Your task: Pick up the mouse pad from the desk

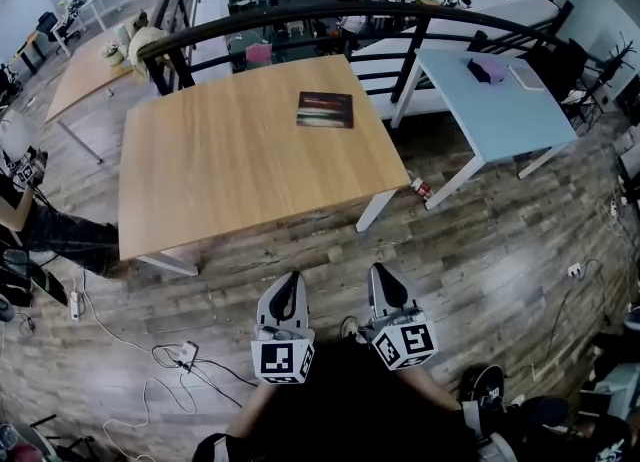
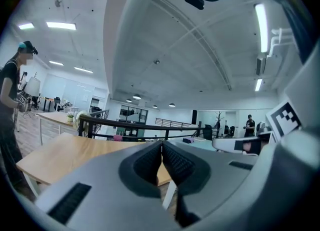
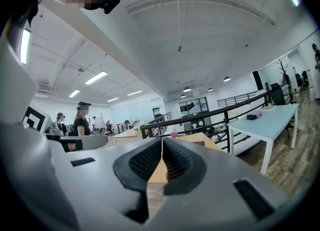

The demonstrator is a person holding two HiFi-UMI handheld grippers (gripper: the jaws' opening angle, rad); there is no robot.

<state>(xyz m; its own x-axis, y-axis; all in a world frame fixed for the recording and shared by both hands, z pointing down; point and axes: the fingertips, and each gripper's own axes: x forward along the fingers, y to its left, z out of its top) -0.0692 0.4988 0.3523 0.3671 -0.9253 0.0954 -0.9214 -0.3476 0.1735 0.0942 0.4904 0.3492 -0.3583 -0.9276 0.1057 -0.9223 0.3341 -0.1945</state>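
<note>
The mouse pad point(image 1: 325, 109), dark and rectangular with a coloured print, lies flat near the far right part of the light wooden desk point(image 1: 220, 170). Both grippers hang side by side over the floor in front of the desk's near edge, well short of the pad. My left gripper point(image 1: 291, 280) is shut with nothing in it, its ribbed pads meeting point(image 2: 162, 145). Beside it, my right gripper point(image 1: 385, 275) is also shut and empty point(image 3: 163, 141). The desk top point(image 2: 75, 147) shows ahead in both gripper views, and the pad is not plain in either.
A black curved railing point(image 1: 400, 15) runs behind the desk. A pale blue table point(image 1: 490, 100) stands to the right, another wooden table point(image 1: 85, 75) at the back left. Cables and a power strip point(image 1: 185, 355) lie on the floor. A person point(image 1: 40, 230) stands at the left.
</note>
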